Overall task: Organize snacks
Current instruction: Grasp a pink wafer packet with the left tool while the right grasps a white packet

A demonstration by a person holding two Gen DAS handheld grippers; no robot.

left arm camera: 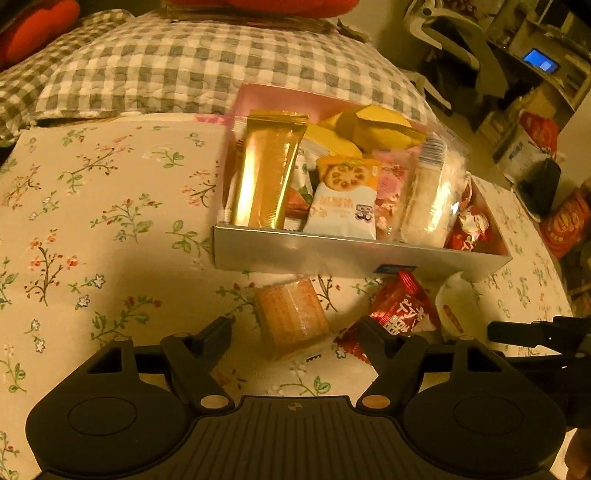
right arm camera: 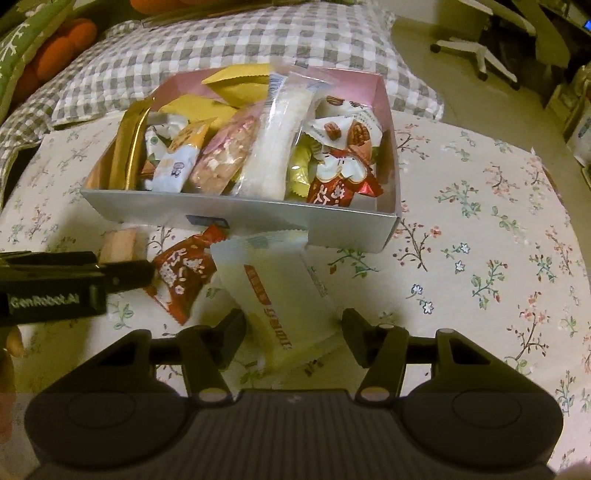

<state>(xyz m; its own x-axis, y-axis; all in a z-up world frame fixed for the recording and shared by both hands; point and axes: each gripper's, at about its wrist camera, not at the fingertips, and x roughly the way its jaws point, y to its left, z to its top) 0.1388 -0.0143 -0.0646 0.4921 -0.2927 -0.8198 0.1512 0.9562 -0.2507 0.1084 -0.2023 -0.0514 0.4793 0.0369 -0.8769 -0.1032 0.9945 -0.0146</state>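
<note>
A silver box point(left arm camera: 332, 254) with a pink inside stands on the floral tablecloth, packed with several snack packets; it also shows in the right wrist view point(right arm camera: 258, 216). In front of it lie an orange wrapped cake point(left arm camera: 291, 317), a red packet point(left arm camera: 402, 306) and a white packet point(left arm camera: 456, 306). My left gripper point(left arm camera: 295, 332) is open, its fingers either side of the orange cake. My right gripper point(right arm camera: 293, 332) is open around the white packet point(right arm camera: 280, 291), with the red packet point(right arm camera: 181, 273) to its left. The left gripper's fingers point(right arm camera: 125, 273) reach in from the left in the right wrist view.
A grey checked cushion point(left arm camera: 184, 70) lies behind the box. Red pillows point(left arm camera: 33, 29) sit at the back left. An office chair point(right arm camera: 491, 33) and cluttered shelves point(left arm camera: 535, 62) stand to the right beyond the table edge. Floral cloth point(right arm camera: 498, 258) spreads right of the box.
</note>
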